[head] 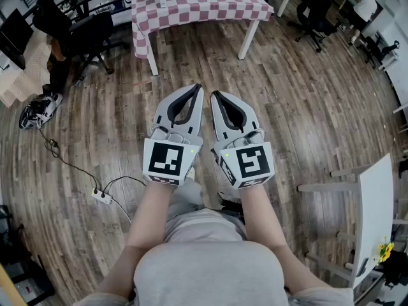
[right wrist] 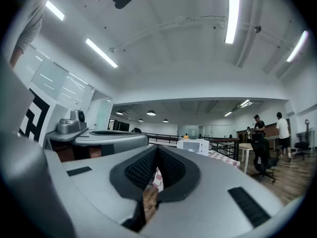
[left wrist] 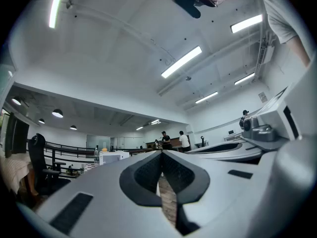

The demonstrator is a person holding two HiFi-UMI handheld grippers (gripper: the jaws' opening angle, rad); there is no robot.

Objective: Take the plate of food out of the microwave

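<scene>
Both grippers are held side by side over the wooden floor, tips pointing at a table with a red-and-white checked cloth (head: pixel 197 5). My left gripper (head: pixel 196 89) is shut with nothing between its jaws, and so is my right gripper (head: pixel 217 95). A white microwave (left wrist: pixel 113 156) stands on that table, small and far off beyond the left gripper (left wrist: pixel 161 152). In the right gripper view the microwave (right wrist: pixel 194 146) sits just right of the right gripper (right wrist: pixel 157 148), with an orange object on top. No plate of food shows in any view.
A power strip (head: pixel 102 196) and its cable lie on the floor at the left, near a bag (head: pixel 38 110). Black office chairs (head: pixel 89 40) stand left of the table, and another chair (head: pixel 315 14) to its right. A white table (head: pixel 376 203) is close at the right. People (left wrist: pixel 184 141) stand far back.
</scene>
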